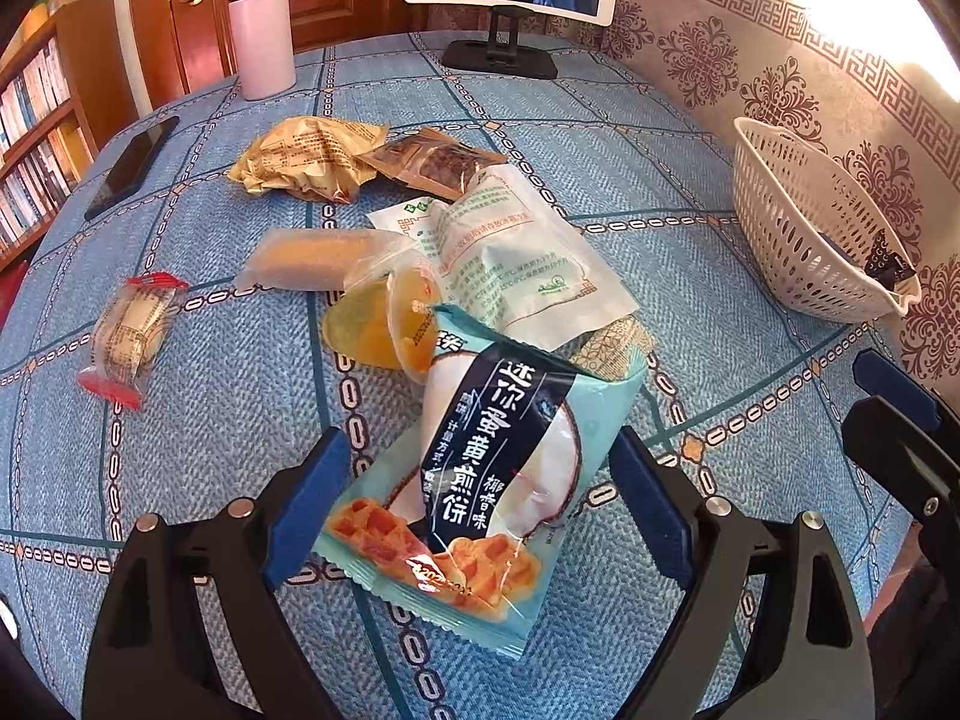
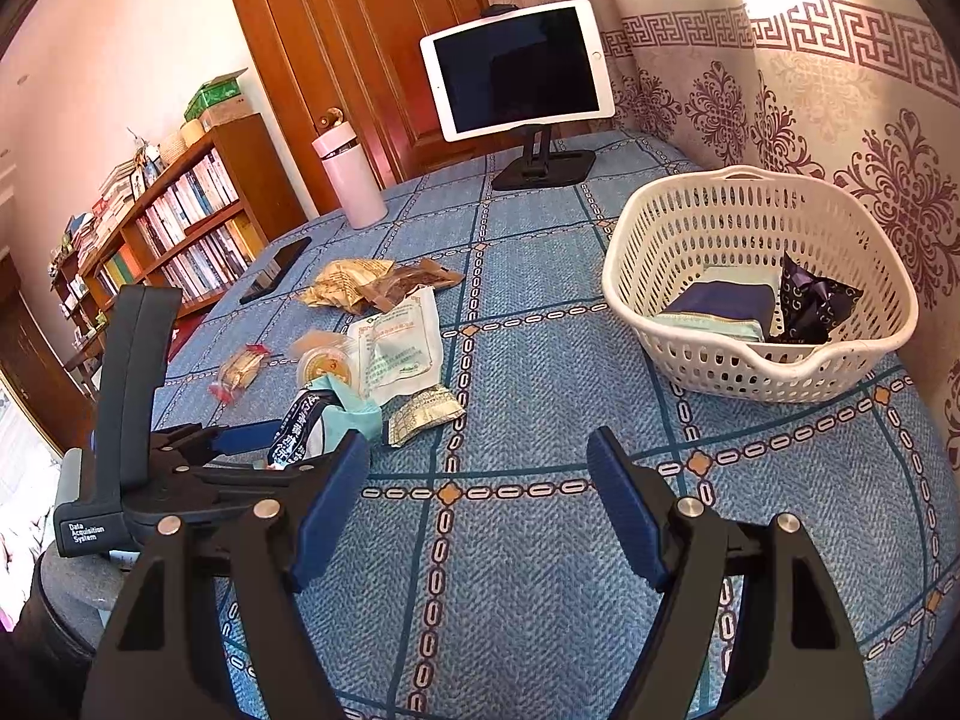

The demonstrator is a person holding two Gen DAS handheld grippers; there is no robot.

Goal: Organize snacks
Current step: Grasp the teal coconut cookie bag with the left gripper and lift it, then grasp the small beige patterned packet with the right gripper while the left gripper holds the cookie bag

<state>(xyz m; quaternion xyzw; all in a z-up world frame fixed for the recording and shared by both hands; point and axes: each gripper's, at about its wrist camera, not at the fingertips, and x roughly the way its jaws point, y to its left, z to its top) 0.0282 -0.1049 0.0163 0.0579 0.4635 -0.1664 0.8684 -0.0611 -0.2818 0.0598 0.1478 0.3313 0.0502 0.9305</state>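
Blue patterned cloth covers the table [image 2: 540, 570], with a wooden door, a bookshelf [image 2: 162, 228] and patterned wallpaper behind. At 12 o'clock on the table stands a tablet [image 2: 516, 69] on a black stand; a pink bottle [image 2: 348, 180] sits at about 11 o'clock, a dark phone [image 2: 276, 270] just in front of it. White basket [image 2: 750, 372] at 2 o'clock in the right wrist view, holding a dark blue packet [image 2: 720, 303] and a dark purple one [image 2: 816, 306]. Loose snacks lie in a heap near the table's middle: a tan packet [image 1: 306, 159], a brown packet [image 1: 432, 162], a white pouch [image 1: 516, 252], a clear-wrapped bar [image 1: 312, 258], a jelly cup [image 1: 384, 324], and a red-ended wrapped biscuit [image 1: 129, 336] apart at 9 o'clock. Left hand-held gripper [image 1: 474, 516]: jaws spread wide, straddling a light blue cookie bag [image 1: 480, 480] that lies on the cloth at the near edge of the heap; the blue pads stand clear of the bag on both sides, nothing grasped. Right hand-held gripper [image 2: 480, 510]: jaws apart, empty, over bare cloth, with the basket at its 1 o'clock.
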